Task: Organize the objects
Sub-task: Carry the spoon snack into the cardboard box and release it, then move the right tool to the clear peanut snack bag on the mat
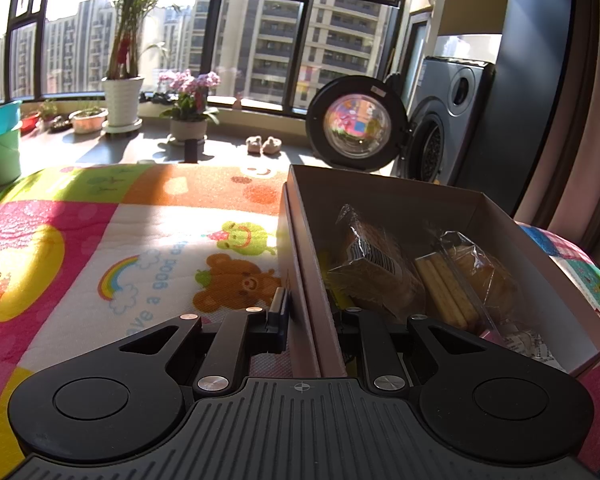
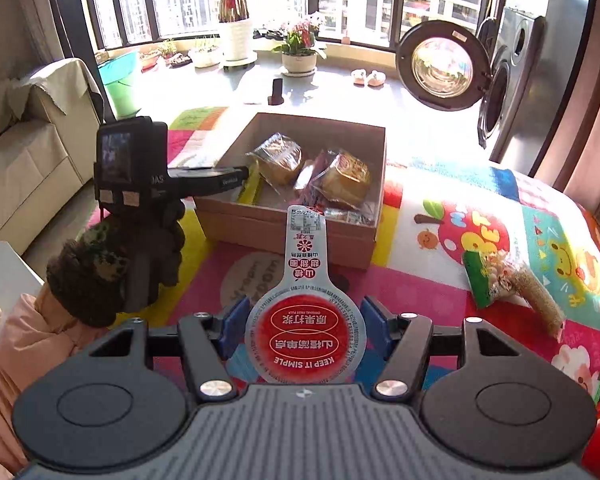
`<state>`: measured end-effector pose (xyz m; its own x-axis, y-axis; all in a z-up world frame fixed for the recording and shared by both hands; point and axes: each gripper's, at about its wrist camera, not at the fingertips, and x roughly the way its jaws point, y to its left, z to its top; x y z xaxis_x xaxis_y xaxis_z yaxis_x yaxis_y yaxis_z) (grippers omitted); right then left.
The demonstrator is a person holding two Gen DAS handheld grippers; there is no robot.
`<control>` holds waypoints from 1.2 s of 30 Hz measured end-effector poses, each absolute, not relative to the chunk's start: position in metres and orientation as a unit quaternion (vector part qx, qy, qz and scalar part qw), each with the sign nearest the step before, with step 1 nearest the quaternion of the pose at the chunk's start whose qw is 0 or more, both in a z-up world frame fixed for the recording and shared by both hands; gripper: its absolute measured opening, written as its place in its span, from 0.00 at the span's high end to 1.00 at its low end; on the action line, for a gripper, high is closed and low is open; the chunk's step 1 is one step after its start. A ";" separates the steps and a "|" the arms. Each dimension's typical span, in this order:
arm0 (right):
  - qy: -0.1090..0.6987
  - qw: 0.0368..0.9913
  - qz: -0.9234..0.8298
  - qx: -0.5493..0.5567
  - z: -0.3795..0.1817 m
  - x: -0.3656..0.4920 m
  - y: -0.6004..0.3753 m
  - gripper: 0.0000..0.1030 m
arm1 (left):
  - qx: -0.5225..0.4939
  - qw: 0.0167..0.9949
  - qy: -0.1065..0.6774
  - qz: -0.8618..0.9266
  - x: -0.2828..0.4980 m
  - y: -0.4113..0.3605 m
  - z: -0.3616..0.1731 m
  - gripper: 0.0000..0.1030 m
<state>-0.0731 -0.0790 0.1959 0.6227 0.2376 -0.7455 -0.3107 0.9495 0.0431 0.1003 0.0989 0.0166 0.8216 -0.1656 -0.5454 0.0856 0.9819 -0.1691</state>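
A brown cardboard box [image 2: 284, 228] stands on the colourful mat and holds several wrapped snacks [image 2: 346, 178]. In the left wrist view my left gripper [image 1: 310, 320] is shut on the box's left wall [image 1: 300, 264], one finger outside and one inside; wrapped cakes [image 1: 374, 268] and biscuit sticks [image 1: 444, 292] lie in the box. In the right wrist view the left gripper [image 2: 236, 176] shows at the box's left rim. My right gripper [image 2: 304, 328] is shut on a red round sealed snack cup [image 2: 304, 336] with a long tab, held in front of the box.
A green snack bag [image 2: 504, 284] lies on the mat [image 2: 440, 240] to the right of the box. A washing machine with its door open [image 2: 440, 64] stands at the back right. Potted plants [image 2: 300, 48] and a green bucket [image 2: 120, 80] line the windowsill area. A sofa [image 2: 20, 152] is on the left.
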 end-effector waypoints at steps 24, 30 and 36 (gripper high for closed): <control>0.397 0.910 0.093 0.066 0.161 0.061 -0.078 0.34 | -0.068 0.952 0.290 -0.066 0.101 0.099 0.014 0.82; 0.382 0.923 0.040 0.033 0.161 0.038 -0.118 0.28 | -0.067 0.953 0.289 -0.065 0.101 0.098 0.014 0.82; 0.370 0.928 -0.044 0.013 0.158 0.024 -0.174 0.22 | -0.066 0.953 0.289 -0.065 0.101 0.098 0.014 0.82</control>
